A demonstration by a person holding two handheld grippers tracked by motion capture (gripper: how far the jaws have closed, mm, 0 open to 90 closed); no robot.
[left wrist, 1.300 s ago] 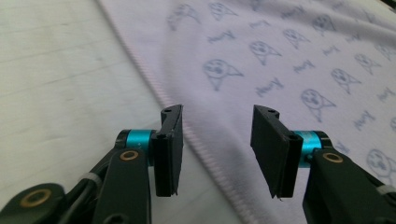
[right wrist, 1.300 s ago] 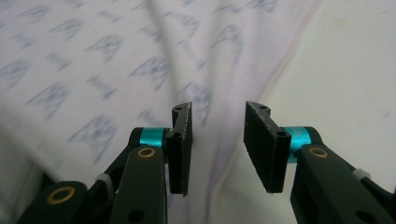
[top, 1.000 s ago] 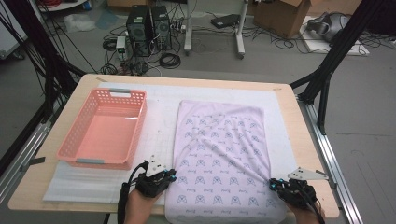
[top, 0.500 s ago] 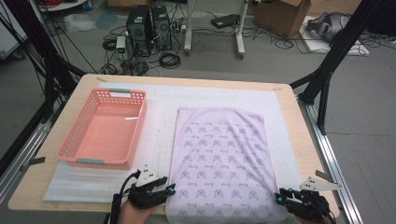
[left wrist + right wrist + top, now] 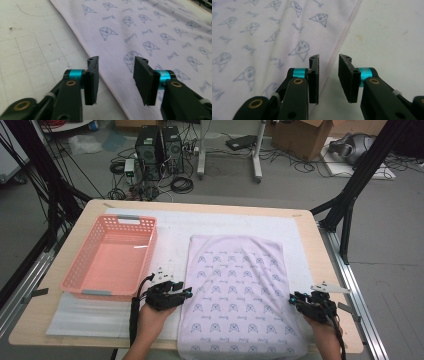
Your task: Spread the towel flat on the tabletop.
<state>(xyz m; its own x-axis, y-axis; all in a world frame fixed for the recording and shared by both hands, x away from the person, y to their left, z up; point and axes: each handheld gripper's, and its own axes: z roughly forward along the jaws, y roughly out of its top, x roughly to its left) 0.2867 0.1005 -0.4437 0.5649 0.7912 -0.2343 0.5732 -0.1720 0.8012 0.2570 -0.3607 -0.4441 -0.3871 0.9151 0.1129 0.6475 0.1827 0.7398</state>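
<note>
A pale lilac cloth (image 5: 239, 292) printed with small blue dog faces lies flat on the white mat, its near end hanging over the table's front edge. My left gripper (image 5: 184, 292) sits at the cloth's left hem; in the left gripper view it (image 5: 116, 76) is open, jaws straddling the cloth's edge (image 5: 100, 60). My right gripper (image 5: 295, 301) is at the right hem; in the right gripper view it (image 5: 329, 75) is open with the stitched hem (image 5: 337, 52) running between its jaws. Neither holds anything.
A pink plastic basket (image 5: 112, 257) stands empty on the mat's left side, just left of my left hand. The white mat (image 5: 170, 227) covers most of the wooden table (image 5: 95, 207). Black frame posts flank the table.
The cloth now lies flatter and smoother than a second ago. Both grippers have come forward again to the cloth's side hems, roughly level with each other.
</note>
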